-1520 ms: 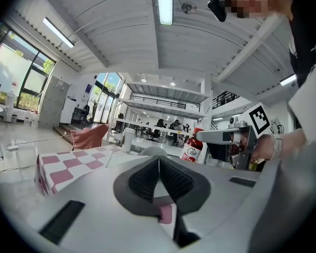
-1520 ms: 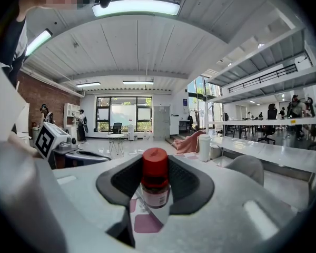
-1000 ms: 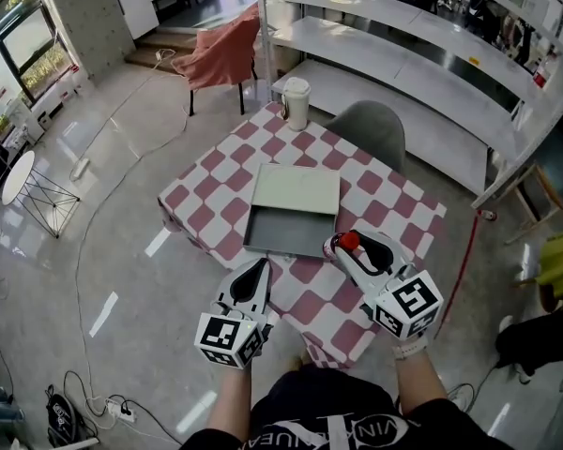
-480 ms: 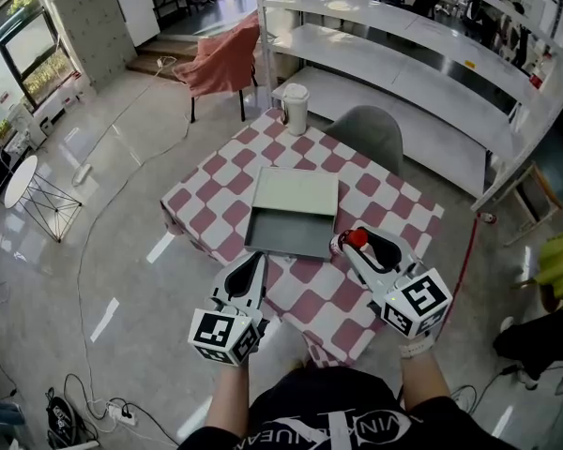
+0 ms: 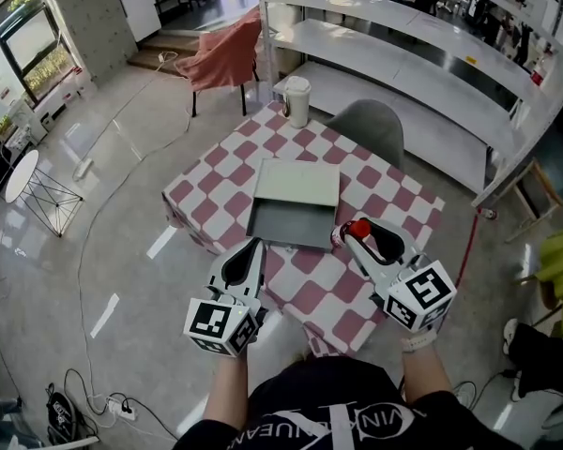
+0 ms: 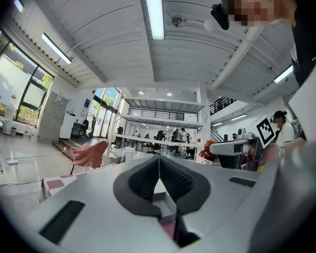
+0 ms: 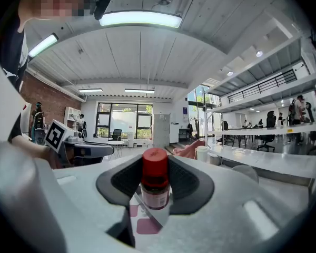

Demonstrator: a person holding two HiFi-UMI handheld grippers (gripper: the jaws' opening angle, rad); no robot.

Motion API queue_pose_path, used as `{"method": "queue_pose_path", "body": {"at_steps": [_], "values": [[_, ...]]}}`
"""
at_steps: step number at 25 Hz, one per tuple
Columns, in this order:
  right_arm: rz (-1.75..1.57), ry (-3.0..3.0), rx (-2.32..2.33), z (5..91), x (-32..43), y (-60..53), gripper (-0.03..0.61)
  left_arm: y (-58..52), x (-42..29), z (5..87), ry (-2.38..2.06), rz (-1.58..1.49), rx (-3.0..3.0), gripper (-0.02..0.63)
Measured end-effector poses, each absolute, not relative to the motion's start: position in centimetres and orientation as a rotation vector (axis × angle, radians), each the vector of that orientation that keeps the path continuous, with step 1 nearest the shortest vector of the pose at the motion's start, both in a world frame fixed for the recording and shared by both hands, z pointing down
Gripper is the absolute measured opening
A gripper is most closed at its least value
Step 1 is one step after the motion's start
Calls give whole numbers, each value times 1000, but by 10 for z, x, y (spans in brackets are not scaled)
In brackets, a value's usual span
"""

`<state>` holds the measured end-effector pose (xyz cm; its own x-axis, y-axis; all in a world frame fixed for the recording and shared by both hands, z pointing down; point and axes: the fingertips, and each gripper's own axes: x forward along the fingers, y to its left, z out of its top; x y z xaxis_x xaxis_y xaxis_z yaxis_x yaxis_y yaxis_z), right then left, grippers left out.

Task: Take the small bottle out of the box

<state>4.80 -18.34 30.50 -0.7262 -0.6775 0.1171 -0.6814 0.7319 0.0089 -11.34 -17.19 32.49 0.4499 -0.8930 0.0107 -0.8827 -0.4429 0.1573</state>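
The small bottle, with a red cap and a dark body, stands upright between the jaws of my right gripper, which is shut on it. It is just off the near right corner of the open grey-green box, outside it and above the checked table. In the right gripper view the bottle fills the gap between the black pads of the right gripper. My left gripper hovers at the table's near edge, shut with nothing in it. Its pads meet in the left gripper view.
The box's lid lies flat behind its tray on the red-and-white checked table. A white lidded cup stands at the far corner, with a grey chair behind. Metal shelving lies beyond, and a chair draped in red cloth at far left.
The right gripper with the bottle has edged a little to the right, away from the box. The left gripper has barely shifted.
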Motion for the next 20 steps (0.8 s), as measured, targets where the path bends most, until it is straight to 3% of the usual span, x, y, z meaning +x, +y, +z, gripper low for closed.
{"method": "queue_pose_path", "body": {"at_steps": [20], "values": [[95, -2835, 1114, 310, 39, -171, 143, -163, -126, 332, -1601, -113, 2486, 14]]}}
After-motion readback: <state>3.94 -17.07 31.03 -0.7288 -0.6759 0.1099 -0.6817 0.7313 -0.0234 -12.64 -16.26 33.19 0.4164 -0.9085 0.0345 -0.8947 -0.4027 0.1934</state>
